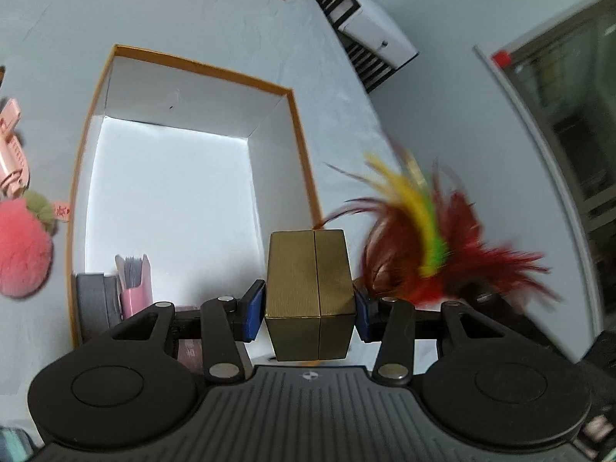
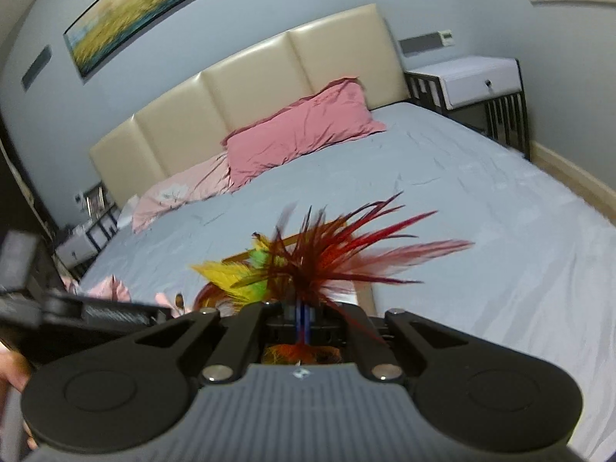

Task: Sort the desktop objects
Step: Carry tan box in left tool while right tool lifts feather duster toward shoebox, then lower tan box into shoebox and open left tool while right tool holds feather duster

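Above the orange-rimmed box [image 1: 296,142], a gold block [image 1: 310,294] is clamped by the left gripper [image 1: 310,310], while a feather toy [image 2: 308,261] is pinched by the right gripper [image 2: 302,317].

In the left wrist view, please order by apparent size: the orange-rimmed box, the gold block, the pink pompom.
1. orange-rimmed box
2. gold block, though nearness to the camera inflates it
3. pink pompom, partly cut off, so unsure against the block

A bed [image 2: 481,192] with a pale blue-grey sheet carries everything. In the left wrist view an open orange-edged box [image 1: 296,123] sits on it at centre, with a fluffy pink pompom [image 1: 19,250] and a pink clip [image 1: 11,146] at the left edge. In the right wrist view pink pillows [image 2: 300,131] lie by the headboard, upper centre.
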The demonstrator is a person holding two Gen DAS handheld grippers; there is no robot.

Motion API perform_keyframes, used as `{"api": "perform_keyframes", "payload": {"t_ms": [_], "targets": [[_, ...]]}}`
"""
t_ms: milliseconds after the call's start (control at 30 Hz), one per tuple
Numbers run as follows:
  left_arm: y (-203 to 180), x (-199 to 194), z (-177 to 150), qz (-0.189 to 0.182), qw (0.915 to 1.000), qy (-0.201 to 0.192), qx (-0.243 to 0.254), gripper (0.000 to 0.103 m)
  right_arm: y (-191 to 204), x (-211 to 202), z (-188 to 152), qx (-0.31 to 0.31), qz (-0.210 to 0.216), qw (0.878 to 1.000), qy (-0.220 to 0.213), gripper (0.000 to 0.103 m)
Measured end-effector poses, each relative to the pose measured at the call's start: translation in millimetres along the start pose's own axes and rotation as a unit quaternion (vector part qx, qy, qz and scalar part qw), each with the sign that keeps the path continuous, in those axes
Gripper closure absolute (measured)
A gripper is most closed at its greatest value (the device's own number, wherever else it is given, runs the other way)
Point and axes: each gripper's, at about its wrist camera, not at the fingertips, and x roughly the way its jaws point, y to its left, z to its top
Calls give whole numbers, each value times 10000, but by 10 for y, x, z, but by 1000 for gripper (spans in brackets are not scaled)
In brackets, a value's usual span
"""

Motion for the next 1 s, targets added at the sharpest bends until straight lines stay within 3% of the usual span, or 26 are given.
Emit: {"api": "perform_keyframes", "payload": {"t_ms": [167,300,500,733,900,1000], "targets": [[-192,368,12,465,9953,421,733,51,-221,68,46,405,225,9989,-28,102],[-327,610,22,938,9843,750,1292,51,-272,158,16,537,390,9978,19,102],[-404,845,-54,1460,9695,988,1705,51,-405,319,-37,705,476,9963,153,102],[-449,1050,-96,1712,9540,1245,2124,50,-538,351,-44,905,634,9937,179,102],[-491,1087,-133,1574,9503,1343,2327,50,-556,372,-32,912,697,9932,193,102],[-506,1099,-185,1830,9397,1396,2530,50,-578,375,-37,941,702,9929,194,102]]}}
